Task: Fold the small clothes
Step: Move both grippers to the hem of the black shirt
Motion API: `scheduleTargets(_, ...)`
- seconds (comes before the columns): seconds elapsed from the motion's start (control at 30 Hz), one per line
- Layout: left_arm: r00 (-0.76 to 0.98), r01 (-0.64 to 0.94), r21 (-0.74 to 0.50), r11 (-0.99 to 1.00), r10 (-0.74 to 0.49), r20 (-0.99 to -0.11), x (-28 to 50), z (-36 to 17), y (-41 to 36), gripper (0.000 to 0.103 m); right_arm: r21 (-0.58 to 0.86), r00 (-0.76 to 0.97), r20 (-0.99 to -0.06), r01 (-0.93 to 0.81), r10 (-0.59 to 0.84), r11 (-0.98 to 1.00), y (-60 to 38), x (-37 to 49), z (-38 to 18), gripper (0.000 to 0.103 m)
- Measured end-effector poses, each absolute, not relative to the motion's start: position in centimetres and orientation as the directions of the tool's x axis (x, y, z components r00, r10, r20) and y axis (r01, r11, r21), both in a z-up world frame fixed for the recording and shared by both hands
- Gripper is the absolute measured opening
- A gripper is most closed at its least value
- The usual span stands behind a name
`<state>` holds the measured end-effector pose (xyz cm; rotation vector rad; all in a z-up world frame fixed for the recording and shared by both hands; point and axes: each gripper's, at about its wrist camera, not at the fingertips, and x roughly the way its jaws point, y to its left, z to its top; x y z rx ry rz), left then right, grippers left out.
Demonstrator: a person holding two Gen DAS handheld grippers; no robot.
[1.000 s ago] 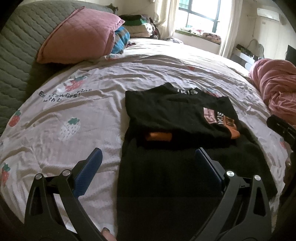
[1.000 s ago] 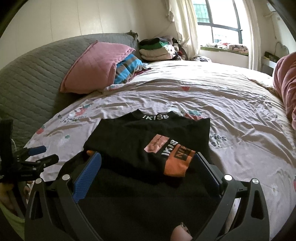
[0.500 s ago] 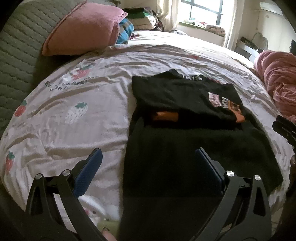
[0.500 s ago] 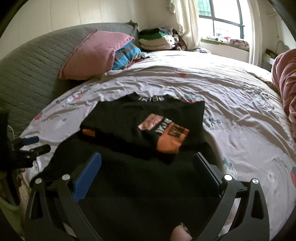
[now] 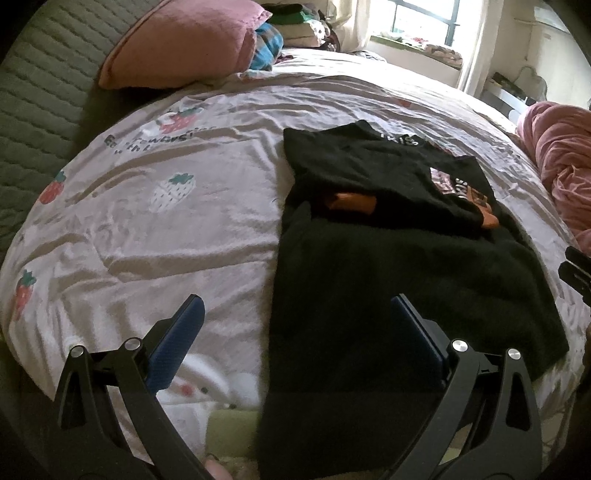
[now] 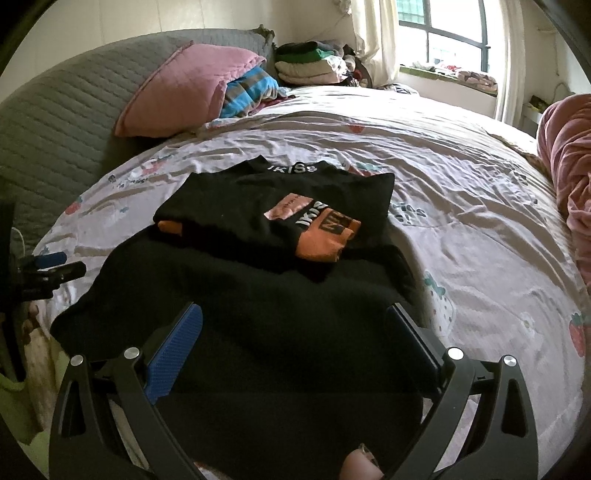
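Left wrist view: left gripper (image 5: 295,328) spread wide, nothing between the blue-padded fingers (image 5: 176,341), poised above the near edge of the bed (image 5: 147,229). Left finger over strawberry-print sheet, right finger over the lower part of a black garment (image 5: 388,295) laid flat. Folded black T-shirt (image 5: 369,173) with orange and pink print resting on the far part of that garment, collar lettering facing the window (image 5: 424,22). Pink pillow (image 5: 177,44) against the grey quilted headboard (image 5: 33,92); pink blanket (image 5: 561,173) bunched at far right. Tip of the right gripper just visible at the right edge. Right wrist view: right gripper (image 6: 293,328) likewise fully apart, empty, both fingers above the black garment (image 6: 240,295). Folded T-shirt (image 6: 280,206) lying beyond, touching the garment, orange sleeve end (image 6: 321,243) nearest. Left gripper (image 6: 51,269) visible at left edge, beside the garment's corner. Stack of folded clothes (image 6: 310,62) past the pillow (image 6: 184,88), near the curtain.
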<state>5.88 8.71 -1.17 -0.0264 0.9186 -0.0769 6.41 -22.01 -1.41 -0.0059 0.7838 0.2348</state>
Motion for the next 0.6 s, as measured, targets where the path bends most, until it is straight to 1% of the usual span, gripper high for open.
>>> scheduleTargets(0.3,0.571,-0.007,-0.083,0.997,-0.064,-0.819,4.6,-2.2,11.7,0.093,0.072,0.664,-0.721,-0.212,0.198,0.975,-22.6,5.0,-1.9,0.098)
scheduleTargets(0.57,0.527,0.003,-0.174,0.985,-0.149,-0.837,2.9,-3.6,12.9,0.093,0.069,0.652,-0.734,-0.208,0.191,0.976,-23.2,4.0,-2.2,0.098)
scheduleTargets(0.6,0.527,0.005,-0.184,0.983,-0.159,-0.835,2.7,-3.6,12.9,0.089,0.07,0.651,-0.734,-0.208,0.191,0.976,-23.3,3.8,-2.2,0.098)
